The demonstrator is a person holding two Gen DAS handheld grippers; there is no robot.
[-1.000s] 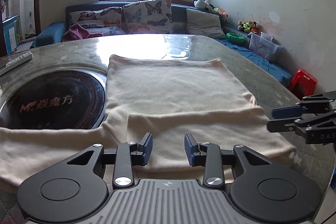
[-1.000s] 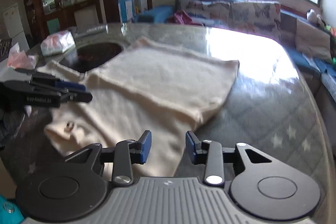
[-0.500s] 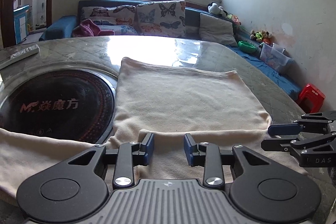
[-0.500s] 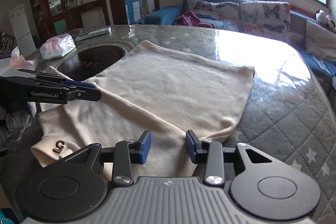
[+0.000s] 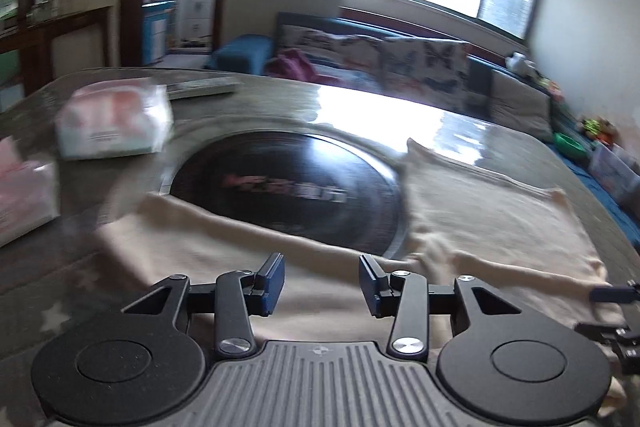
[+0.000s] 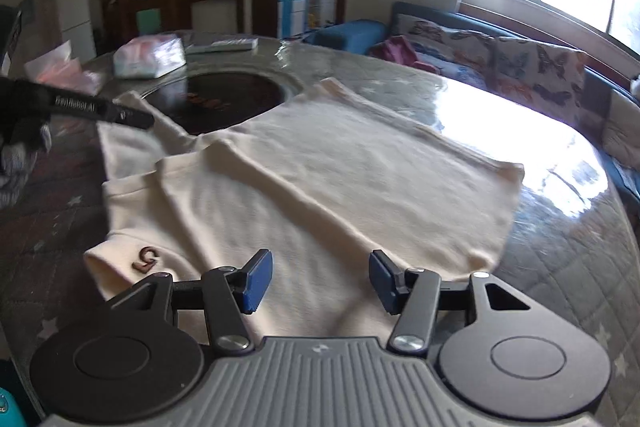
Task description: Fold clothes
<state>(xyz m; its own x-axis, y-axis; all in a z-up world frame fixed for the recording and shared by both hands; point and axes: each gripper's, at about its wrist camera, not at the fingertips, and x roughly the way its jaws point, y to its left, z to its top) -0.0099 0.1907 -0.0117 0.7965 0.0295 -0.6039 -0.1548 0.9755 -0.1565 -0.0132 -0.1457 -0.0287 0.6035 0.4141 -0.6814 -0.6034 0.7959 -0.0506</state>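
Cream knit sweater (image 6: 320,179) sprawls flat across the desk (image 6: 560,267) mid-frame, one sleeve draped over the black hotplate (image 5: 288,187), while the left gripper (image 5: 322,281) and right gripper (image 6: 320,277), both spread and holding nothing, could bunch the limp sleeve.

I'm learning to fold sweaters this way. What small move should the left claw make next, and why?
Probably lower the left claw onto the sleeve and close. Its jaws stand open and empty just above the cream sweater, and that sleeve lies spread out beside the black cooktop, not yet folded in.
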